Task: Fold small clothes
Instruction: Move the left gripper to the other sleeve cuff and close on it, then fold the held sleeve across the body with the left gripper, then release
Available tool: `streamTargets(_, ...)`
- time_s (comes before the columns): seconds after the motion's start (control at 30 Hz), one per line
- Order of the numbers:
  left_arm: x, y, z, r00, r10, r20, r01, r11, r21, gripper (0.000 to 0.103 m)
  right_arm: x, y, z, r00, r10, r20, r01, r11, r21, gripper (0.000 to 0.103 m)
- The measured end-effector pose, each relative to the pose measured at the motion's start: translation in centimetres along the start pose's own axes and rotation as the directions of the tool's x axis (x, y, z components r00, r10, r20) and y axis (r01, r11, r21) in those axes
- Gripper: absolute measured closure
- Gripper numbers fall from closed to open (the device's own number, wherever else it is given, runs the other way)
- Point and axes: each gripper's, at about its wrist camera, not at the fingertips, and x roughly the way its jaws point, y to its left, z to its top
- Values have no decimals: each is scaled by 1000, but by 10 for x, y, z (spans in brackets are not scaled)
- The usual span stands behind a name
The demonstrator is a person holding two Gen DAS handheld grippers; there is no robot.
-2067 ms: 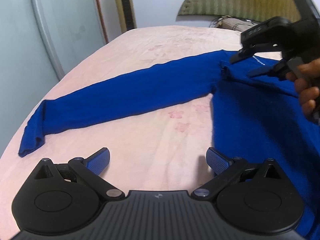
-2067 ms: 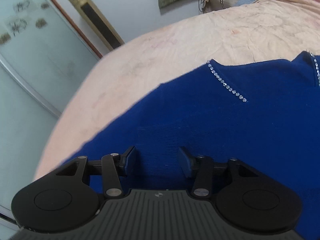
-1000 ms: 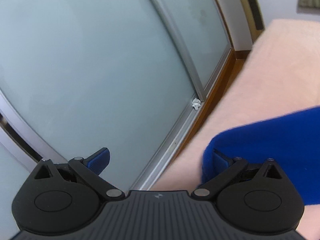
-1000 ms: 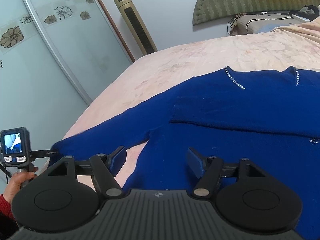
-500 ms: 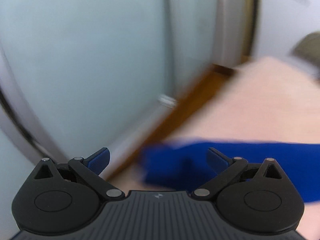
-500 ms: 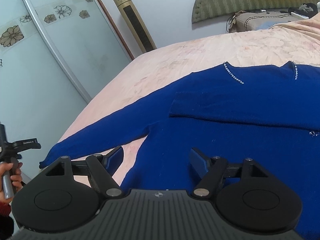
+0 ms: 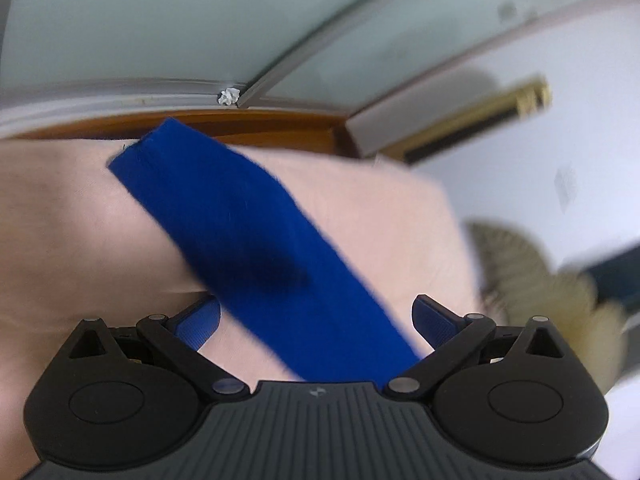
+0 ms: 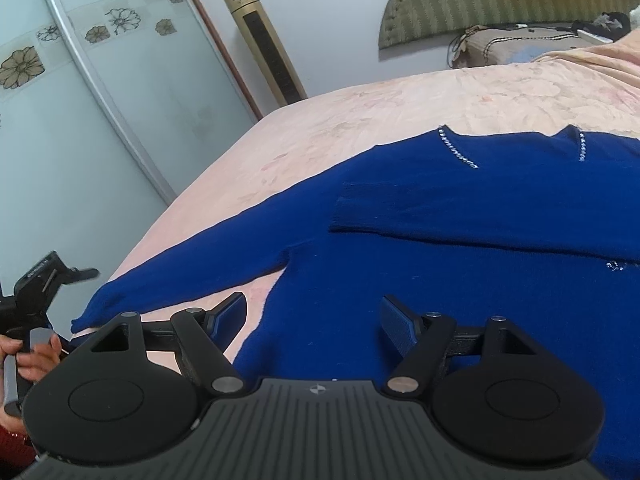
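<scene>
Blue knit sweater [image 8: 460,248] lies flat on the pink bed [image 8: 360,120], filling centre and right of the right wrist frame; one sleeve folded across the chest, rhinestone trim at the neckline. Outstretched sleeve [image 7: 256,240] runs diagonally through the left wrist frame, between the wide-spread fingers of the left tool [image 7: 316,316]. Right tool [image 8: 314,320] also wide, holding nothing. Frosted sliding doors [image 8: 100,120], gold tower fan [image 8: 264,44], padded headboard [image 8: 500,0] behind.

No readable text, brand or number anywhere; only a small emblem, no letters, on the ribbed housing of the left tongs [image 7: 316,322] and of the right tongs [image 8: 314,322], and faint white print, too blurred to read, on the left device at the frame edge
</scene>
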Motion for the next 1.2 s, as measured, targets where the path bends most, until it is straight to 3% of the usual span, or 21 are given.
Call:
streamTargets(0.07, 1, 13, 9, 998, -52, 47, 57, 993, -101, 1, 1, -1, -1, 1000, -2, 1, 2, 1000, 6, 26)
streamTargets(0.13, -1, 15, 13, 994, -60, 89, 73, 986, -148, 1, 1, 0, -2, 1000, -3, 1, 3, 1000, 0, 26)
streamTargets(0.17, -1, 15, 14, 993, -48, 108, 65, 986, -156, 6, 2, 1, -2, 1000, -2, -1, 2, 1000, -6, 26)
streamTargets(0.23, 8, 15, 20, 994, 11, 113, 8, 987, -161, 38, 2, 2, -3, 1000, -1, -3, 1, 1000, -14, 26)
streamTargets(0.27, 6, 19, 18, 995, 33, 97, -17, 987, -163, 64, 2, 2, -3, 1000, 0, -3, 0, 1000, -19, 26)
streamTargets(0.3, 9, 23, 19, 996, 50, 76, -36, 984, -173, 79, 1, 2, -4, 1000, 0, -3, 0, 1000, -22, 26)
streamTargets(0.37, 17, 26, 22, 995, 81, 50, -71, 981, -180, 94, 0, 0, -3, 1000, -1, 0, 1, 1000, -19, 26)
streamTargets(0.47, 11, 14, 19, 989, 128, 68, -122, 989, -85, 95, -3, -4, -2, 1000, -5, 5, 5, 1000, -13, 26)
streamTargets(0.53, 8, -6, 15, 984, 148, 101, -151, 988, 26, 96, -6, -7, -2, 1000, -8, 9, 8, 1000, -12, 26)
streamTargets(0.6, 11, -34, 12, 978, 151, 140, -174, 971, 165, 96, -9, -13, -2, 1000, -16, 15, 16, 1000, -9, 26)
streamTargets(0.7, 15, -90, -6, 974, 128, 188, -193, 900, 391, 96, -13, -22, -3, 999, -31, 19, 31, 1000, 5, 26)
streamTargets(0.83, 26, -165, -55, 977, 44, 209, -170, 754, 635, 96, -21, -35, -5, 999, -44, 30, 43, 999, 32, 26)
streamTargets(0.97, 44, -227, -109, 991, -25, 129, -84, 636, 767, 95, -32, -51, -6, 996, -71, 46, 69, 996, 56, 26)
streamTargets(1.03, 49, -246, -136, 996, -50, 79, -34, 591, 806, 95, -39, -61, -7, 994, -90, 58, 86, 994, 70, 26)
streamTargets(1.2, 67, -282, -221, 994, -78, -75, 102, 464, 880, 95, -62, -89, -7, 983, -157, 96, 146, 983, 115, 26)
